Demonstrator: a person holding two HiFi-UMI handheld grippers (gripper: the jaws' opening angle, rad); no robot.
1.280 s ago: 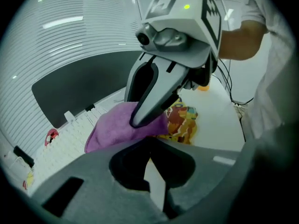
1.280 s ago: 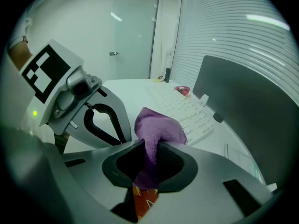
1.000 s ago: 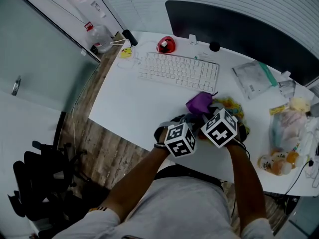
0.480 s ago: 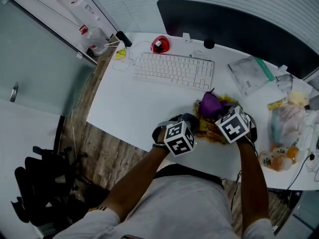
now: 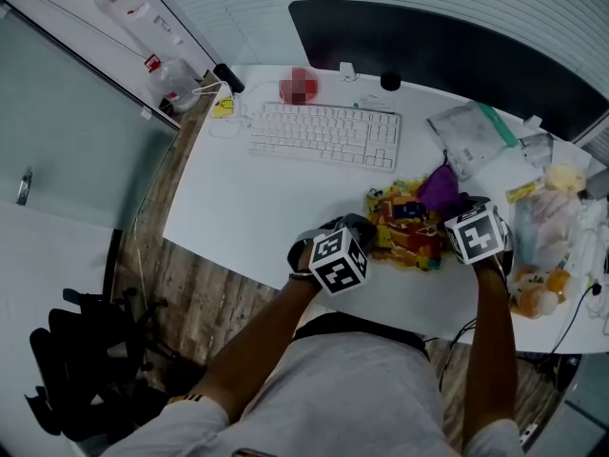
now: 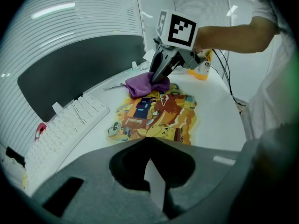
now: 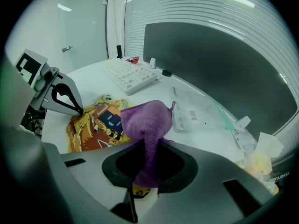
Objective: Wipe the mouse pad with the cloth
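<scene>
- tongs first: the right gripper (image 7: 150,146) is clamped on a soft purple microfibre cloth (image 7: 147,118), which bunches up beyond the tips while a tail hangs back through the gap between the jaws.
- the left gripper (image 6: 149,141) has its jaws pressed together with nothing visible between them; its tips sit at the near left edge of the mouse pad, apparently pinning it, though contact is hard to confirm.
- the cloth looks light, limp and easily crumpled; a pinch by one fold, as here, seems enough, but only the bunched end meets the surface, so each stroke likely covers a narrow band.
- the thin, flat mouse pad with a yellow and orange cartoon print (image 6: 159,115) lies on the desk between the two grippers, in front of the keyboard and to its right; the cloth rests at its far right corner.
- the pad looks flexible and light, so it may slide or ruck under a wipe unless it is held at an edge.
- the smooth white desk (image 5: 257,208) offers little grip beneath it.
- a white keyboard (image 5: 324,133) lies further back, with a clear plastic bag (image 5: 471,136) to its right and packets and bottles (image 5: 542,246) crowding the right end.
- behind the desk stands a curved dark panel (image 5: 447,46); a wooden floor (image 5: 205,293) and a glass partition (image 5: 67,131) lie to the left.
</scene>
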